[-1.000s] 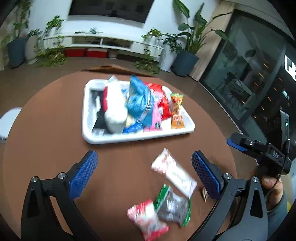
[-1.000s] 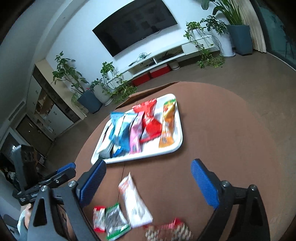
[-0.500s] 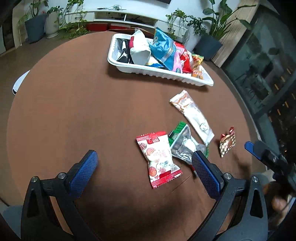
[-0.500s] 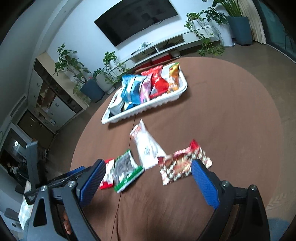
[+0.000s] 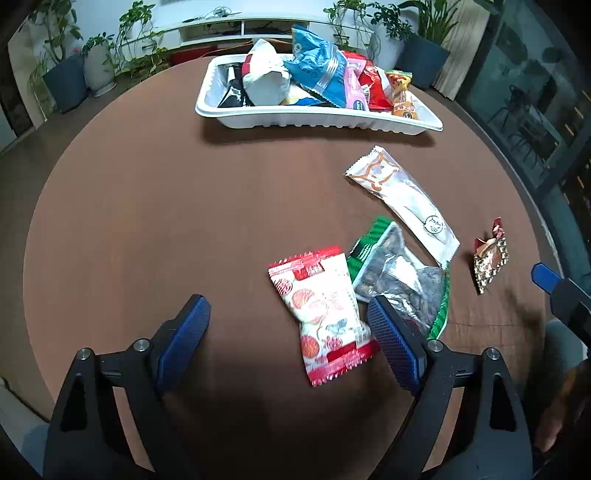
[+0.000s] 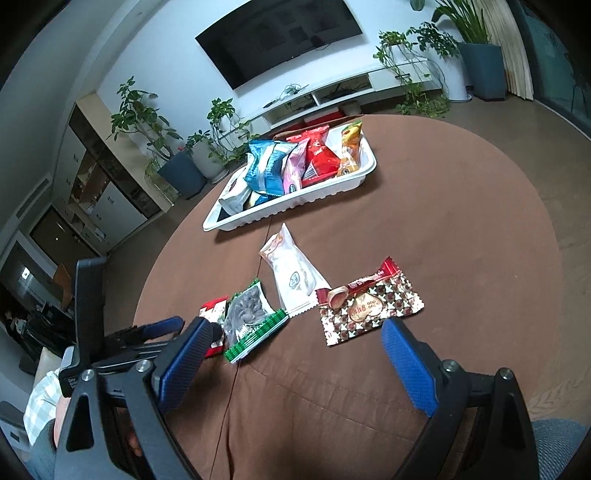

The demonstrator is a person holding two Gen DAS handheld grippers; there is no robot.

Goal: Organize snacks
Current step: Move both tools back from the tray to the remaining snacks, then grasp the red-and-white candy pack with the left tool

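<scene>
A white tray (image 5: 317, 120) (image 6: 295, 206) holding several snack packs stands at the far side of the round brown table (image 5: 147, 206). Loose on the table nearer me lie a red-and-white pack (image 5: 323, 312), a green-edged clear pack of nuts (image 5: 400, 275) (image 6: 251, 317), a long white pack (image 5: 402, 203) (image 6: 293, 273) and a small red-and-gold patterned pack (image 5: 489, 258) (image 6: 369, 308). My left gripper (image 5: 288, 325) is open and empty, just in front of the red-and-white pack. My right gripper (image 6: 295, 350) is open and empty, just in front of the patterned pack.
The table's near edge runs close below both grippers. Behind the table stand potted plants (image 6: 147, 122), a low white TV shelf (image 6: 325, 96) with a wall TV (image 6: 280, 33), and glass doors (image 5: 535, 92) at the right.
Both grippers have drawn back toward the near edge of the table and tilted down, so the tray looks farther off and the loose packs lie just ahead. Nothing was picked up.
</scene>
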